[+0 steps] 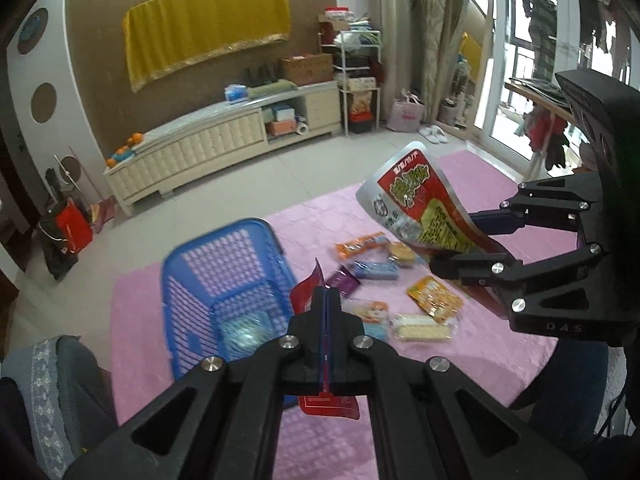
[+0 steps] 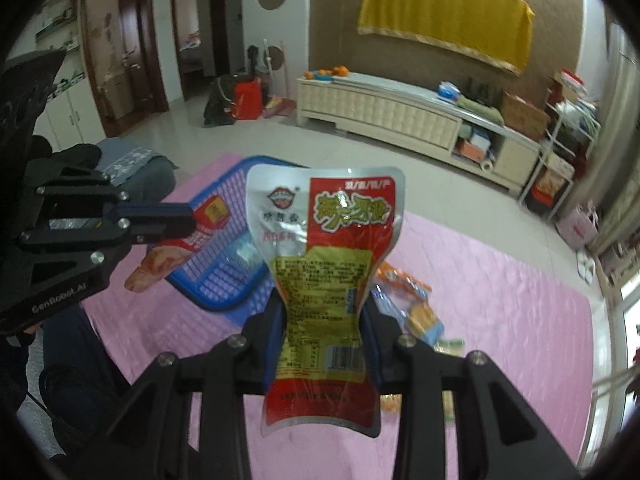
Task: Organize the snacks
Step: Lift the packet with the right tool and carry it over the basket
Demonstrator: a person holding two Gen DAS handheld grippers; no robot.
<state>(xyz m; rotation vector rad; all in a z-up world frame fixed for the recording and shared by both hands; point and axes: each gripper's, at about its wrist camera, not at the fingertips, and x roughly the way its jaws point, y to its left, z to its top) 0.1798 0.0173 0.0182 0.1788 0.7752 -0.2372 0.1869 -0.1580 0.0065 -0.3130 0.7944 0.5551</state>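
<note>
My left gripper (image 1: 326,294) is shut on a thin red snack packet (image 1: 306,294) that I see edge-on; the right wrist view shows this gripper (image 2: 188,222) with the red packet (image 2: 200,232) hanging over the blue basket (image 2: 224,280). My right gripper (image 2: 324,312) is shut on a large red, silver and yellow pouch (image 2: 324,248), pinched at its waist and held upright above the table. In the left wrist view the pouch (image 1: 420,204) and right gripper (image 1: 456,240) hover to the right. The blue basket (image 1: 224,276) holds a clear packet (image 1: 244,332).
Several loose snacks lie on the pink cloth (image 1: 480,344): an orange packet (image 1: 360,244), a blue one (image 1: 376,270), a purple one (image 1: 342,280), an orange-yellow one (image 1: 434,298), a pale wafer pack (image 1: 420,326). A grey chair (image 1: 60,380) stands at the table's left.
</note>
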